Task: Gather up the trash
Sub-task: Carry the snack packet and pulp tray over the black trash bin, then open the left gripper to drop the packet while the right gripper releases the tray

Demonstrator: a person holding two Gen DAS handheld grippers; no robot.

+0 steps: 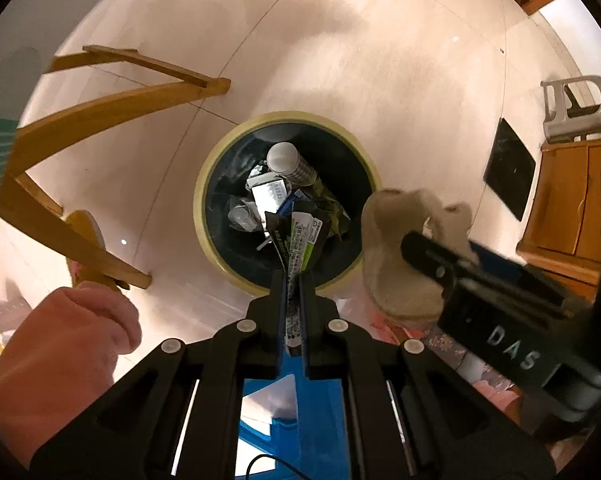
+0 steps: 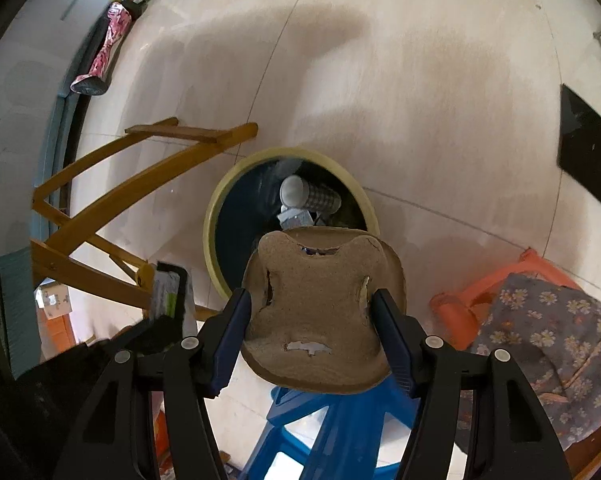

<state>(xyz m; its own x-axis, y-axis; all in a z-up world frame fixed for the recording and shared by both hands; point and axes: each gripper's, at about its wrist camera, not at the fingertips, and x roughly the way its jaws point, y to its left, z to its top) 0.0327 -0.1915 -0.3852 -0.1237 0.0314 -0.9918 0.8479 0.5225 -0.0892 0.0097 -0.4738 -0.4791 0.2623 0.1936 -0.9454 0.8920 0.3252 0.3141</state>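
A round trash bin [image 1: 204, 216] with a cream rim and dark liner stands on the floor below both grippers; it holds a white cup, cartons and wrappers. It also shows in the right wrist view [image 2: 214, 216]. My left gripper [image 1: 294, 280] is shut on a black, white and green snack wrapper [image 1: 300, 240] that hangs over the bin's near rim. My right gripper [image 2: 314, 304] is shut on a torn brown cardboard tray [image 2: 320, 304], held above the bin's near edge. That tray [image 1: 384, 248] and the right gripper body [image 1: 500, 320] show at the right of the left wrist view.
A wooden chair frame [image 1: 80, 120] stands left of the bin. A blue plastic stool [image 2: 332, 432] is under the grippers. An orange stool with a floral cloth [image 2: 548, 320] is at the right. A wooden cabinet [image 1: 564, 208] and a black panel [image 2: 586, 160] stand further right.
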